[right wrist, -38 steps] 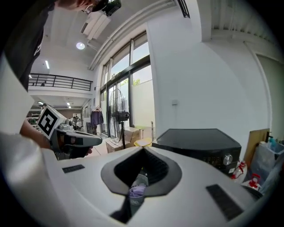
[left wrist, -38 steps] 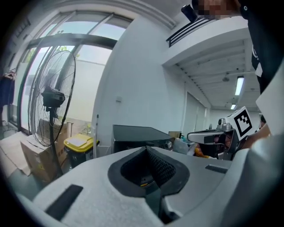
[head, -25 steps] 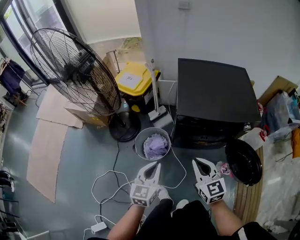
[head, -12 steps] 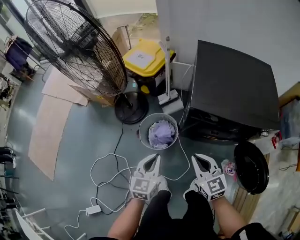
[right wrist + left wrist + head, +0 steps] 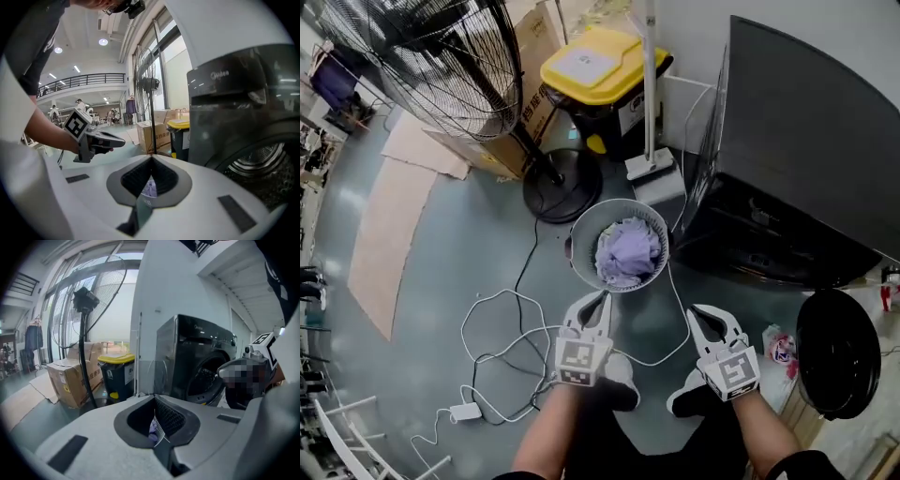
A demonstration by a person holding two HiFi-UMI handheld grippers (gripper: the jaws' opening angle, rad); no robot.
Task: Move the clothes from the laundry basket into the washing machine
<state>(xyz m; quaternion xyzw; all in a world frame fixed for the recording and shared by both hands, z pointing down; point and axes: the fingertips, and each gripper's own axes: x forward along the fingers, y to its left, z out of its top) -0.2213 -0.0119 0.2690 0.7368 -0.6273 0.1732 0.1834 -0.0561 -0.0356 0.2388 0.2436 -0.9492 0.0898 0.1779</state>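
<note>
Both tongs are pressed together with nothing clamped in them. The left gripper (image 5: 597, 302) points at the near rim of the laundry basket (image 5: 581, 228). The right gripper (image 5: 706, 319) sits beside it, aimed at the floor between the basket and the washing machine (image 5: 806, 159). Each carries a cube with black-and-white square markers, patterns rather than words.

The clothes (image 5: 628, 253), a lilac bundle, lie piled in the round grey basket. It stands on the grey floor just in front of the machine's left corner, between the machine and the black base of the standing fan (image 5: 422, 56). A sliver of that lilac cloth shows beyond the closed tips in both gripper views.

The machine is black, and in the right gripper view its front panel reads "Midea" in pale letters above the drum opening. Its round door (image 5: 836, 352) hangs open to the right.

Behind the basket stands a dark bin (image 5: 600, 66) with a yellow lid. A white label is stuck on the lid, with print too small to read, and the left gripper view shows a white sticker on its front. The cardboard box (image 5: 528, 84) next to it has dark printed characters down one side, which I cannot make out.

A white cable (image 5: 497, 328) loops across the floor to the left of the grippers.
</note>
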